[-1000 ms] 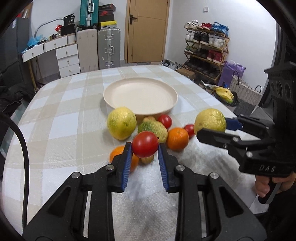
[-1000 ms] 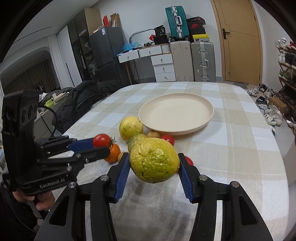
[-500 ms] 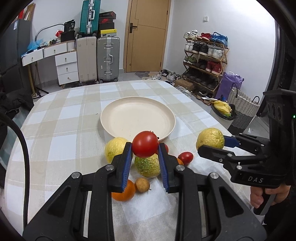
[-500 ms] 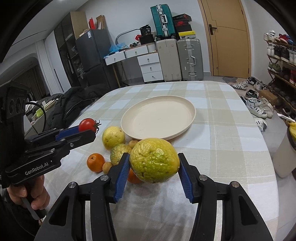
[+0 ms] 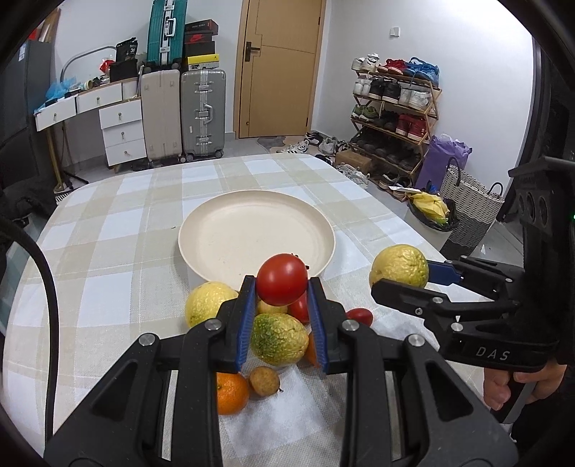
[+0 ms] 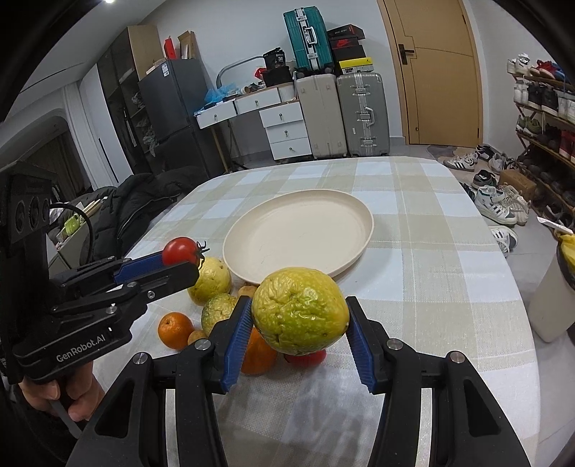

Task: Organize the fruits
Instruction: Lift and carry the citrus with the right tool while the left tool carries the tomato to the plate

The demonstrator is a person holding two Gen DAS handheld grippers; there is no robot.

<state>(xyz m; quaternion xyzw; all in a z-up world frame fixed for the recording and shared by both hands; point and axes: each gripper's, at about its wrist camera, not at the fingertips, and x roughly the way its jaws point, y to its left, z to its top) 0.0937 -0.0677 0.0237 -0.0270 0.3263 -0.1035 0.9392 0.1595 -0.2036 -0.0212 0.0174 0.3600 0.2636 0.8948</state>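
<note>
Tomato (image 5: pixel 282 278) pinched between left fingers (image 5: pixel 248 305), yellow-green citrus (image 6: pixel 300 310) clamped between right fingers (image 6: pixel 237 330).

Even, fairly bright indoor light, and a ceiling lamp (image 6: pixel 107 1) glares white at the right view's top edge. Soft shadows sit under the fruit on the tablecloth (image 5: pixel 107 251). Both views bend hard at the edges, with black corners around the round picture. Everything looks sharp, with no motion blur.
</note>
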